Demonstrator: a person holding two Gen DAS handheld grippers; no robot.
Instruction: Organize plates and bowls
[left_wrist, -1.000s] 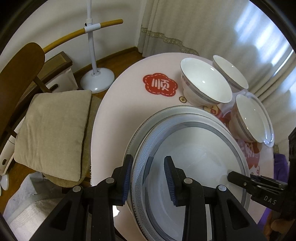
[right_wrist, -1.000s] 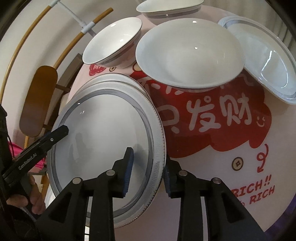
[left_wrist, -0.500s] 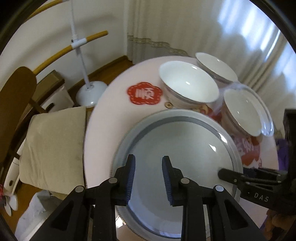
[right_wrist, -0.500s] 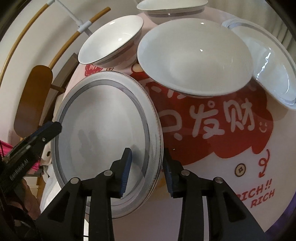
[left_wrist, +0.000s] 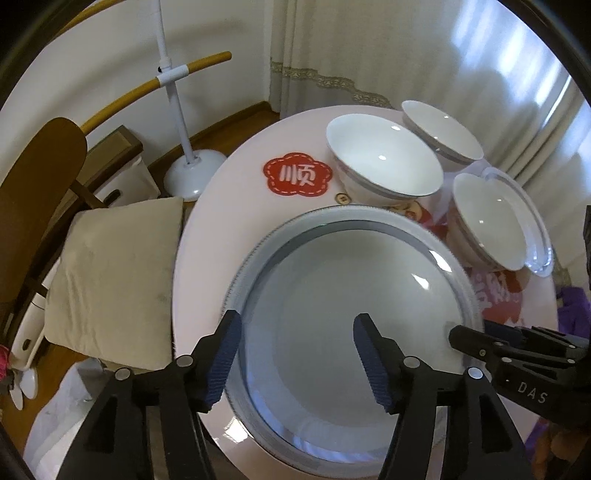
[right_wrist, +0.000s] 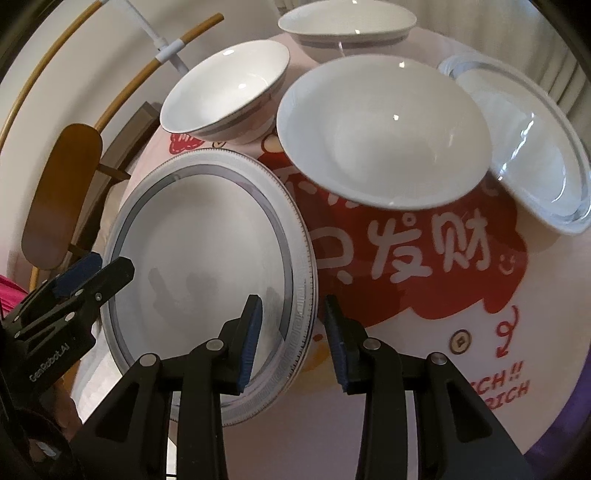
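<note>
A large white plate with a grey band lies flat near the round table's front edge, seemingly on top of a matching plate. My left gripper hovers over its near-left rim; its jaws are opening wide and nothing presses on the pads. My right gripper straddles the plate's right rim, jaws opening, pads just off it. Each gripper shows in the other's view: right gripper, left gripper. Three white bowls stand behind the plate.
A clear glass dish lies under the right-hand bowl. The pink table carries red printed patches. A chair with a beige cushion stands close at the left, and a white stand's base is on the floor beyond.
The tilted plate has come down flat onto the one beneath it. My left jaws went from closed on its rim to wide apart. My right jaws parted slightly.
</note>
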